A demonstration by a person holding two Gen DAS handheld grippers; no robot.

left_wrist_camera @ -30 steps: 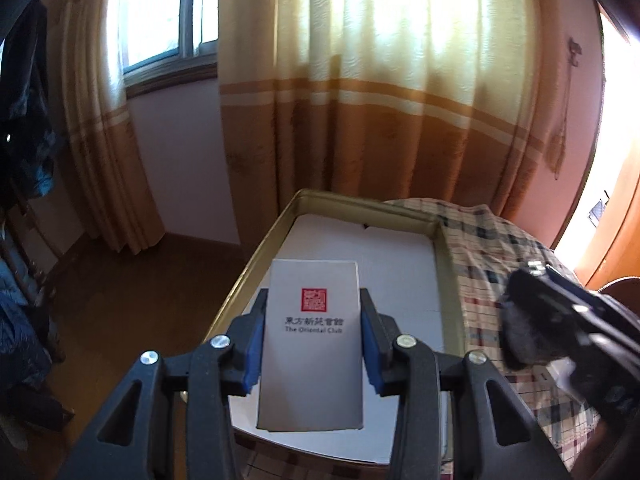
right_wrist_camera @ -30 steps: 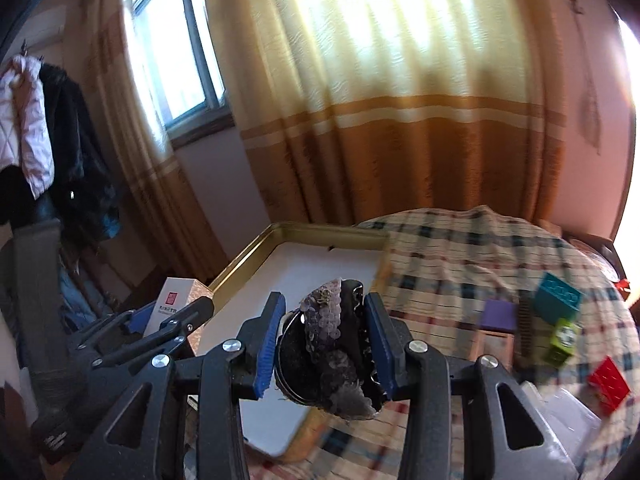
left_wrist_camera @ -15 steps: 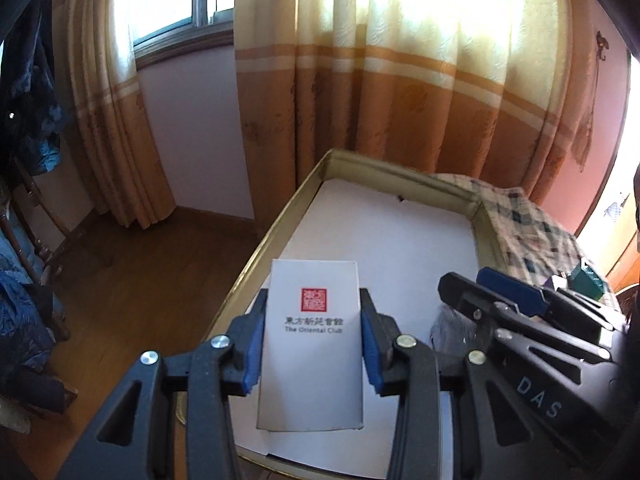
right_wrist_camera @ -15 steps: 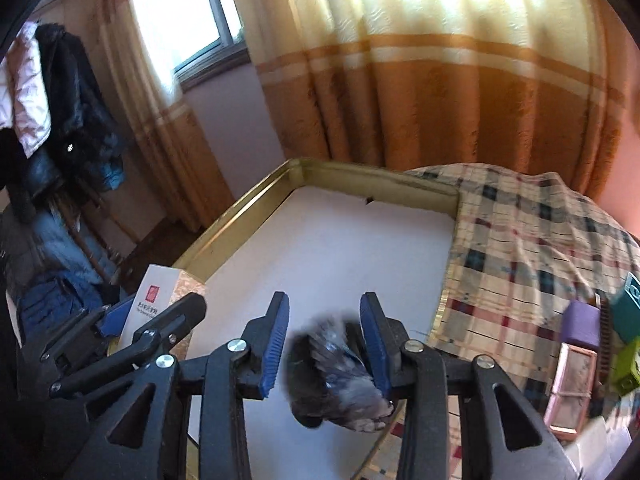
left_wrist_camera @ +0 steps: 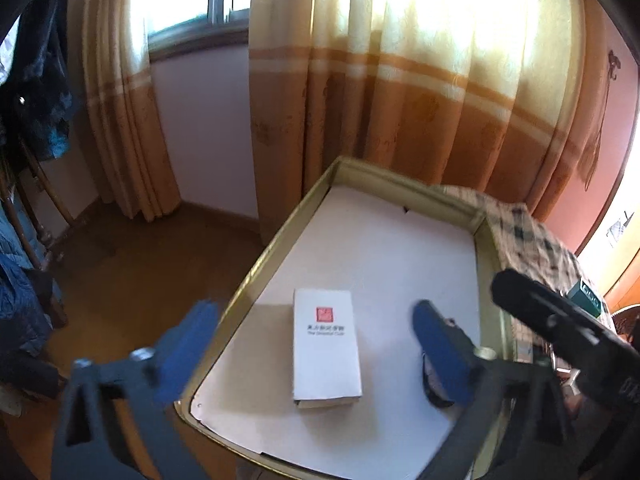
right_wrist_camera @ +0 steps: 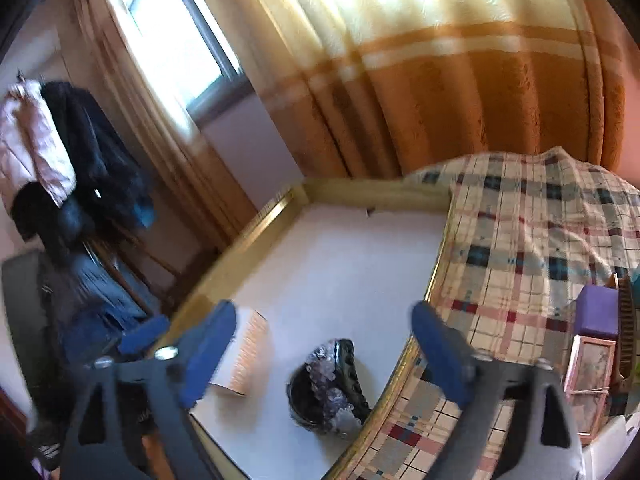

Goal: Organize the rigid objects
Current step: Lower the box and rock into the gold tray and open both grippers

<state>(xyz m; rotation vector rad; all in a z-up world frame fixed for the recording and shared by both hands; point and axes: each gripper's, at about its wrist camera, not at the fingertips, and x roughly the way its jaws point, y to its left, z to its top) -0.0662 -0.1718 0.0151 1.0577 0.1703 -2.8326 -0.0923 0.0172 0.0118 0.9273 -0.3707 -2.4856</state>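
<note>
A white box with a red seal (left_wrist_camera: 326, 344) lies flat in the gold-rimmed tray (left_wrist_camera: 256, 264), near its front left. My left gripper (left_wrist_camera: 316, 356) is open above it, with a blue pad on either side and clear of the box. A dark sequinned object (right_wrist_camera: 328, 388) lies in the tray (right_wrist_camera: 424, 296) near its right rim. My right gripper (right_wrist_camera: 324, 356) is open above it and empty. The white box also shows in the right wrist view (right_wrist_camera: 244, 352), partly hidden by my left finger.
The tray lies on a plaid cloth (right_wrist_camera: 532, 232). A purple block (right_wrist_camera: 596, 312), a pink-framed box (right_wrist_camera: 588, 376) and a comb (right_wrist_camera: 626, 328) lie on the cloth at the right. Curtains (left_wrist_camera: 400, 92) hang behind. Clothes on a chair (right_wrist_camera: 72, 168) stand at the left.
Both grippers have opened. The white box left my left gripper and now lies in the tray. The dark sequinned object left my right gripper and lies in the tray.
</note>
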